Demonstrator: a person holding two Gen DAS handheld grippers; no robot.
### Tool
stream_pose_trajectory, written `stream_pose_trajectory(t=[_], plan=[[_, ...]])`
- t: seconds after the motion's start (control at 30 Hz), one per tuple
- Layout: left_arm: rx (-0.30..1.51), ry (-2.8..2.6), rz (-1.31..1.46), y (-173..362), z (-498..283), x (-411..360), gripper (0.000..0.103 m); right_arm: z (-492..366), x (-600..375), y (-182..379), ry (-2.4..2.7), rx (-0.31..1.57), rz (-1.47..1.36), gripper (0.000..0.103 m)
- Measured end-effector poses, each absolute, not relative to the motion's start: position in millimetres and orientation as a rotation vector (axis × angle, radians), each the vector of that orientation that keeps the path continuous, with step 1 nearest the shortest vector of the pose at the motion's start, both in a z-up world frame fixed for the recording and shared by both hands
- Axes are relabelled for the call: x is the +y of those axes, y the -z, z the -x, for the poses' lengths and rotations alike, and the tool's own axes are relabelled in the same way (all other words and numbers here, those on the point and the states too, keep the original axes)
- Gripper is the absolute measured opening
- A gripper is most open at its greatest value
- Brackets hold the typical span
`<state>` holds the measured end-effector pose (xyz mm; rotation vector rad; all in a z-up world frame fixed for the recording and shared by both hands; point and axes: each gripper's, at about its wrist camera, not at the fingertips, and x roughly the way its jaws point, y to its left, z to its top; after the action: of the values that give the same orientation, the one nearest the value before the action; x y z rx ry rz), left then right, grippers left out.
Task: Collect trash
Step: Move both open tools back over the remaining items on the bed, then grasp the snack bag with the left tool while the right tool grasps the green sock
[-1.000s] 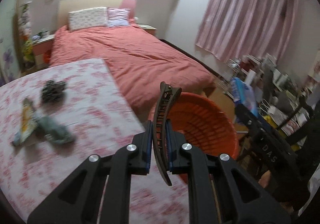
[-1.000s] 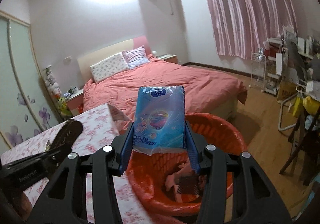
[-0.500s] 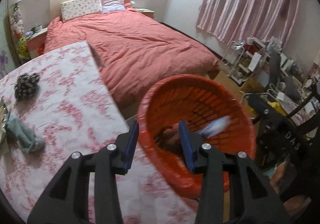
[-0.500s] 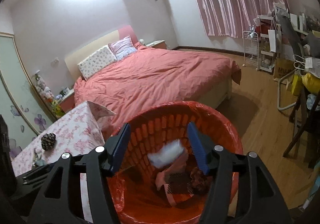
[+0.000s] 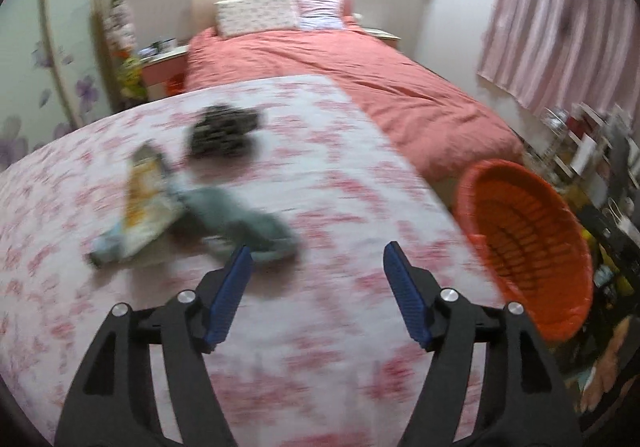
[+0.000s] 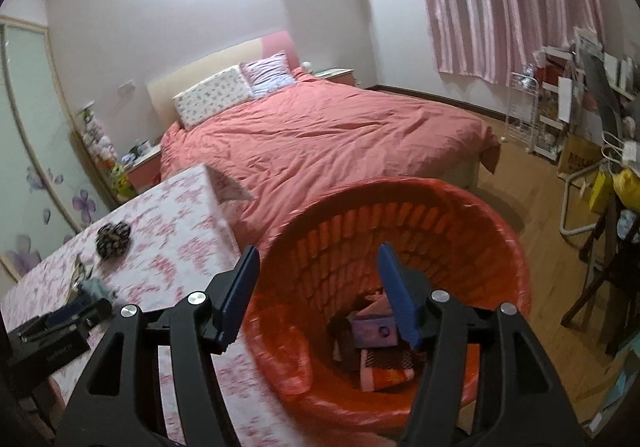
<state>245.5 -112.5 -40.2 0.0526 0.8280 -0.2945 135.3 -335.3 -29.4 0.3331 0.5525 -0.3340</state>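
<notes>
Left wrist view smeared by motion: on the pink-flowered tablecloth (image 5: 328, 207) lie a dark speckled lump (image 5: 222, 131), a yellow printed wrapper (image 5: 146, 199) and a grey-green crumpled piece (image 5: 244, 223); what each is cannot be made out.

Round orange slatted plastic basket (image 6: 400, 231) stands beside the table edge; its base is partly hidden behind the right gripper's fingers. Inside show a purple packet (image 6: 372, 333) and a red-checked item (image 6: 386, 365); other contents unclear.

Left gripper (image 5: 316, 259): jaws have just been opening, now wide apart, empty, over the cloth. The dark hair clip it clamped a second ago is gone, and this view has swung from the basket to the table.

Right gripper (image 6: 316, 259): jaws apart, empty, above the basket; the blue packet it held earlier is gone.
</notes>
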Motion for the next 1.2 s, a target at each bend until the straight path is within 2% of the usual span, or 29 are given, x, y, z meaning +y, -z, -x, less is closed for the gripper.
stream_pose_trajectory(t=[0.37, 0.6, 0.77, 0.97, 1.0, 1.1, 1.2], plan=[[0.856, 0.09, 0.069, 42.3, -274.9, -2.4, 0.071, -153.7, -270.1, 36.9, 0.204, 0.631, -0.243, 0.061], [0.921, 0.09, 0.07, 51.5, -329.2, -8.0, 0.074, -161.3, -253.1, 39.5, 0.18, 0.651, -0.219, 0.061], [0.97, 0.077, 0.091, 63.6, -360.0, -12.3, 0.086, -170.5, -244.6, 44.0, 0.172, 0.667, -0.204, 0.061], [0.965, 0.14, 0.185, 60.9, -370.0, -6.7, 0.087, -175.9, -241.0, 50.4, 0.166, 0.686, -0.201, 0.061], [0.964, 0.142, 0.183, 60.5, -371.5, -7.8, 0.086, -176.3, -240.6, 51.0, 0.166, 0.687, -0.199, 0.061], [0.99, 0.155, 0.158, 64.8, -380.1, -15.9, 0.069, -176.8, -238.1, 52.2, 0.166, 0.691, -0.192, 0.061], [0.985, 0.145, 0.11, 66.9, -384.4, -23.4, 0.067, -178.1, -235.0, 52.8, 0.164, 0.694, -0.182, 0.061]])
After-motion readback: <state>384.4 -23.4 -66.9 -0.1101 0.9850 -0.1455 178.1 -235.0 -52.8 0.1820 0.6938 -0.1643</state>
